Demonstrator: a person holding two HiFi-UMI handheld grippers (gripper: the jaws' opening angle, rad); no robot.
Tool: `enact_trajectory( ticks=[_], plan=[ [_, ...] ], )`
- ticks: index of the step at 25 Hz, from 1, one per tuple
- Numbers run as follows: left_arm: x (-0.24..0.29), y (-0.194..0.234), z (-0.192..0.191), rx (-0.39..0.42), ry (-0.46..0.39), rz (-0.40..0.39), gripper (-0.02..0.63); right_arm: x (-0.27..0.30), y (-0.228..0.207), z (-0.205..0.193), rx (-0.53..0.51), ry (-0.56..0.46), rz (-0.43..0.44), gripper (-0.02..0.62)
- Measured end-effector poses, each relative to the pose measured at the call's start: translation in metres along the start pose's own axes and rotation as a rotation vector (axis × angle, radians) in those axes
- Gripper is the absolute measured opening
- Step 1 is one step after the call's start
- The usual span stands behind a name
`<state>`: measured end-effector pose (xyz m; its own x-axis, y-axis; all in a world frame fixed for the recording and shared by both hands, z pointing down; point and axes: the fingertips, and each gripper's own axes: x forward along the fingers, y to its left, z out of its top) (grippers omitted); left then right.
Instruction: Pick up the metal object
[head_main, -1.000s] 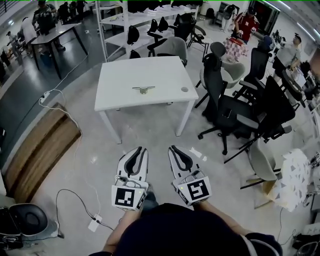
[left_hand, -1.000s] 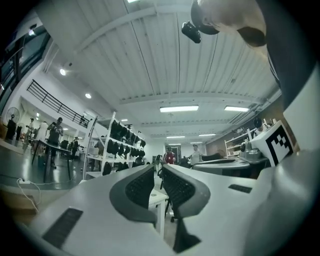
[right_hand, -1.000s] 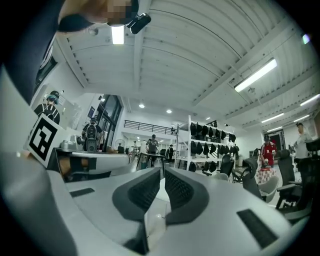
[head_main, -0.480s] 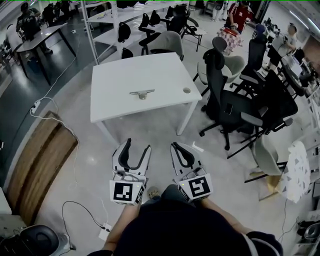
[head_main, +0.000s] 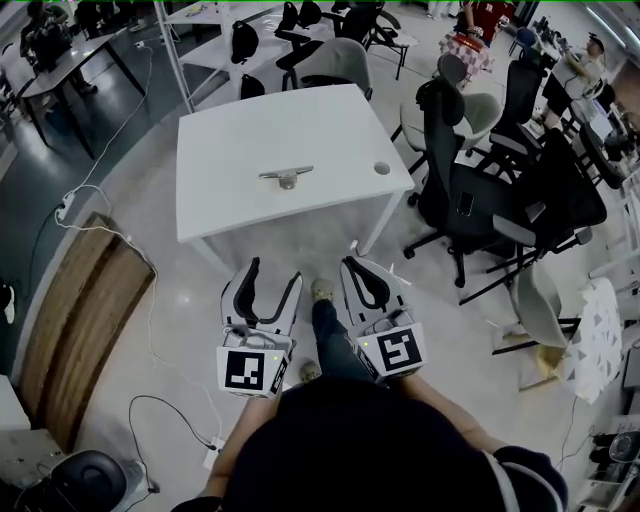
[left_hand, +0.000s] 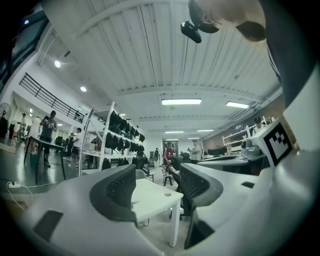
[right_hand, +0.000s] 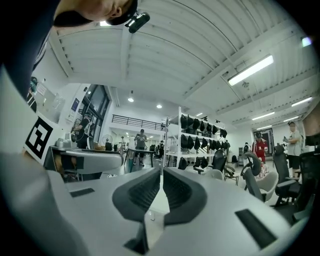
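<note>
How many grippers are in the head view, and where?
2. Left gripper, its empty claw just opened wider, and right gripper, claw shut, side by side before the white table.

L tongs (head_main: 272, 272) just opened, nothing btwn; table (head_main: 240, 140) now closer, shoe (head_main: 321, 291) stepped fwd.

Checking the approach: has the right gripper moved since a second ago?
Yes: the right gripper has moved toward the white table; the gap to its near edge has narrowed.
</note>
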<state>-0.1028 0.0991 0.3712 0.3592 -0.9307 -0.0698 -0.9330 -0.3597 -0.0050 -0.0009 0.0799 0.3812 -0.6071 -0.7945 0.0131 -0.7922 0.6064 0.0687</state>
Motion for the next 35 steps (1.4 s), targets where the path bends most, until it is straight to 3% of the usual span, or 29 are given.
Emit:
enact_trajectory(
  ticks=[9,18,29,35],
  plan=[
    [0.107,0.056,-0.003,0.013,-0.02,0.005,0.255,0.122,-0.061,0.007,0.005,-0.062,0.026,0.029],
    [0.218,0.126,-0.032,0.008,0.062,0.046,0.255,0.249,-0.126,-0.019,0.0,-0.003,0.087,0.029],
    [0.29,0.178,-0.103,0.1,0.248,0.048,0.255,0.334,-0.16,-0.064,0.032,0.122,0.168,0.029],
    [0.306,0.186,-0.146,0.145,0.401,-0.013,0.258,0.347,-0.166,-0.087,0.06,0.185,0.169,0.029]
  ],
)
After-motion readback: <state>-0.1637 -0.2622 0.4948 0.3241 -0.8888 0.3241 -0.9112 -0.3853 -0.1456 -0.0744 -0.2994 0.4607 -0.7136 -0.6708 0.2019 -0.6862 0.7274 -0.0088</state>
